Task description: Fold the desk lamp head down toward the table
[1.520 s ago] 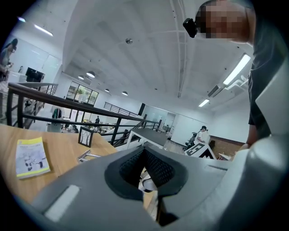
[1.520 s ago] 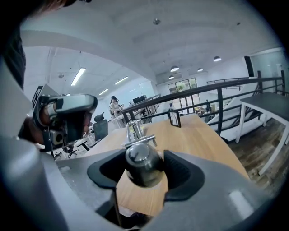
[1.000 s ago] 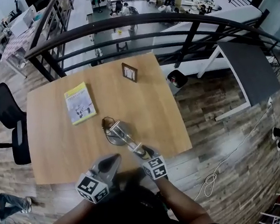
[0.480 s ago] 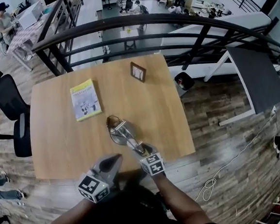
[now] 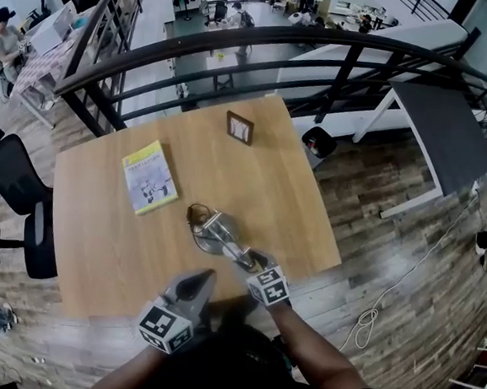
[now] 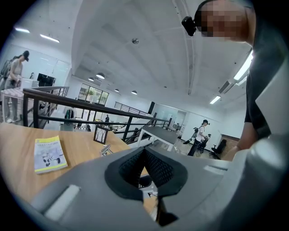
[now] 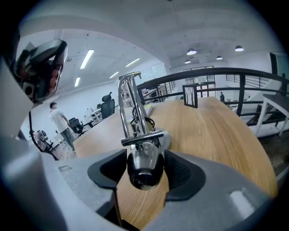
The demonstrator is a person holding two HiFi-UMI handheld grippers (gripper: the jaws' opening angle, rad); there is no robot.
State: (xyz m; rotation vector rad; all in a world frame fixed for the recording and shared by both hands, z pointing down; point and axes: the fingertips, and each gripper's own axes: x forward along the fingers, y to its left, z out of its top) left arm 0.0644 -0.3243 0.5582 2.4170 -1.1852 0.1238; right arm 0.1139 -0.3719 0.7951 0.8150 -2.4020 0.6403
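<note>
The right gripper (image 5: 257, 264) has its jaws closed on the lamp head (image 7: 143, 164), one jaw on each side of it. The lamp (image 5: 211, 229) stands near the middle of the table's (image 5: 262, 174) near edge, its arm leaning toward that edge. The left gripper (image 6: 145, 164) hangs just left, jaws closed and empty. A book (image 5: 149, 177) lies far left and a picture frame (image 5: 240, 127) stands at the far edge.

Lamp head (image 7: 145, 159) clamped in the right gripper (image 7: 143, 177)
The chrome head is gripped on both sides by the jaws, above the near edge of the wooden table (image 7: 212, 135). Its twin-rod arm (image 7: 131, 106) is seen rising behind, and a picture frame (image 7: 190, 95) is stood near the far edge.
</note>
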